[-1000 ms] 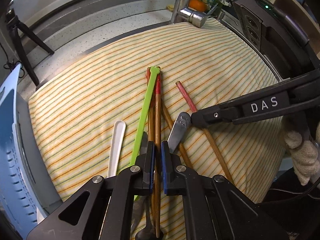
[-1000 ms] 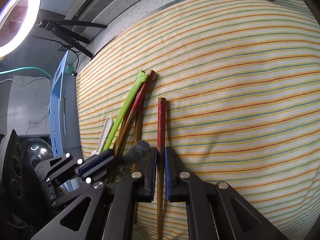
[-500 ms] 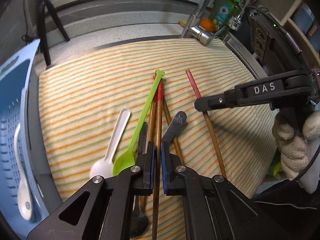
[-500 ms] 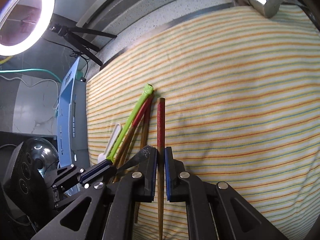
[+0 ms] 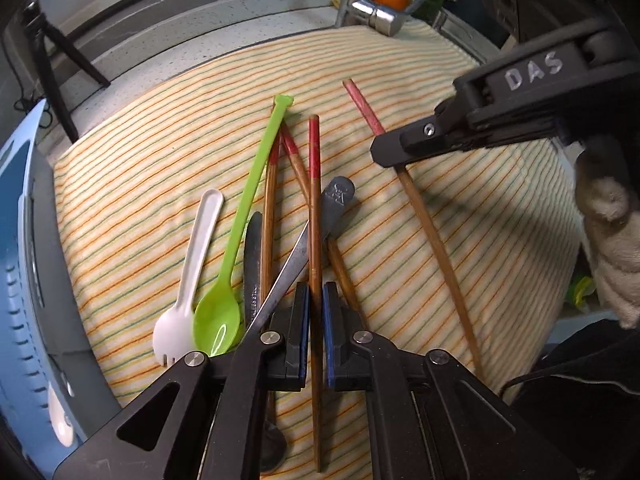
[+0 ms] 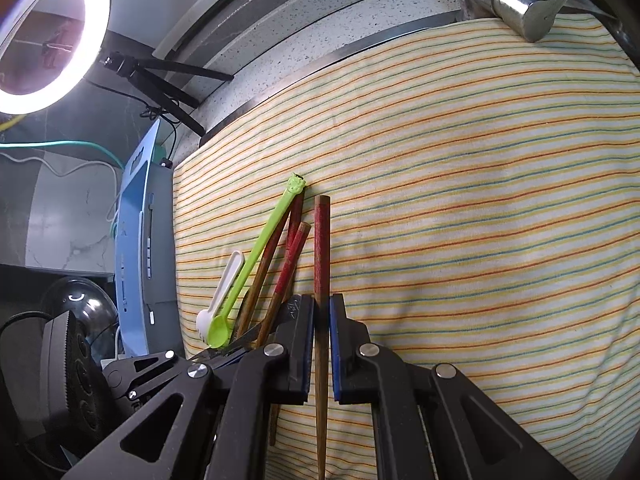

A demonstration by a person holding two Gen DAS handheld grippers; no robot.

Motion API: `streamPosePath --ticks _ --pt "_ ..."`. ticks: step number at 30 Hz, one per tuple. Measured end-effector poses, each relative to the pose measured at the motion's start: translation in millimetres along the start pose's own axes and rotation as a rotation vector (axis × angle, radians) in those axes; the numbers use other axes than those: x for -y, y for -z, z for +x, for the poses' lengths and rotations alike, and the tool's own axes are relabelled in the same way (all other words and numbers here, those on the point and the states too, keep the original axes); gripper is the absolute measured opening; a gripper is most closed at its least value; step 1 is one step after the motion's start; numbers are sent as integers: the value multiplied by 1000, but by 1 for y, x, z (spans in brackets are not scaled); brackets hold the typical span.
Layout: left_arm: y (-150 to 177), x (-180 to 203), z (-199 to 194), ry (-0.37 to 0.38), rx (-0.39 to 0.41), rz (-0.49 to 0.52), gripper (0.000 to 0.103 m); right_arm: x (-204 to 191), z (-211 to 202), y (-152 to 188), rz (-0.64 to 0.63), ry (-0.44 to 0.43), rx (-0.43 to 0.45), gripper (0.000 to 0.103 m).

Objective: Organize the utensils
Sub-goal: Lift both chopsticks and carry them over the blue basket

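Observation:
On the striped cloth [image 5: 460, 208] lies a loose pile: a green spoon [image 5: 248, 200], a white spork [image 5: 192, 264], a grey-handled metal utensil [image 5: 338, 196], a dark spoon [image 5: 253, 248] and two red-tipped chopsticks [image 5: 272, 208]. My left gripper [image 5: 316, 304] is shut on a third red-tipped chopstick [image 5: 315, 184], held over the pile. My right gripper [image 5: 382, 154], seen from the side, is shut on another chopstick [image 5: 428, 224] to the right. In the right wrist view that gripper [image 6: 322, 312] pinches its chopstick [image 6: 322, 240] just beside the green spoon [image 6: 260, 248].
A blue slotted basket [image 5: 24, 240] stands off the cloth's left edge with a white utensil inside. A chrome faucet [image 5: 376, 12] and bottles sit at the back. A gloved hand [image 5: 612, 240] holds the right gripper. A ring light [image 6: 40, 40] on a tripod stands at the back left.
The left wrist view has pulled back, so the spoon bowls now show. The left-held chopstick has shifted right, away from the green spoon. The right-held chopstick has come closer to the pile.

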State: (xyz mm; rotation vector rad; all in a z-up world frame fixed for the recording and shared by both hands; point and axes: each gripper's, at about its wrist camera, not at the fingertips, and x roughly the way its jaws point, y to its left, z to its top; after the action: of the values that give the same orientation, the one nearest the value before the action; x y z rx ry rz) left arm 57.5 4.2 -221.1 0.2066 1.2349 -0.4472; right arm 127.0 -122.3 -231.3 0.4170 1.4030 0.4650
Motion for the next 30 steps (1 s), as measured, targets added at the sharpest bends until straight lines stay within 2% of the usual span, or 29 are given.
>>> streamPosePath --ticks 4,12,18,24,30 --pt "-2 5 -1 -14 25 17 5 1 -3 1 3 -6 4 7" --pt "10 -14 -31 54 114 -115 5 -8 -16 0 -8 -36 28 7" --pt "28 -38 -63 50 190 -194 5 -30 -24 -6 -35 -79 51 7" --pt "46 -73 -96 5 264 -276 5 -68 -25 -15 -83 -132 67 7" --pt "61 -114 -115 -55 304 -365 5 -120 -11 -23 -143 -169 67 7"
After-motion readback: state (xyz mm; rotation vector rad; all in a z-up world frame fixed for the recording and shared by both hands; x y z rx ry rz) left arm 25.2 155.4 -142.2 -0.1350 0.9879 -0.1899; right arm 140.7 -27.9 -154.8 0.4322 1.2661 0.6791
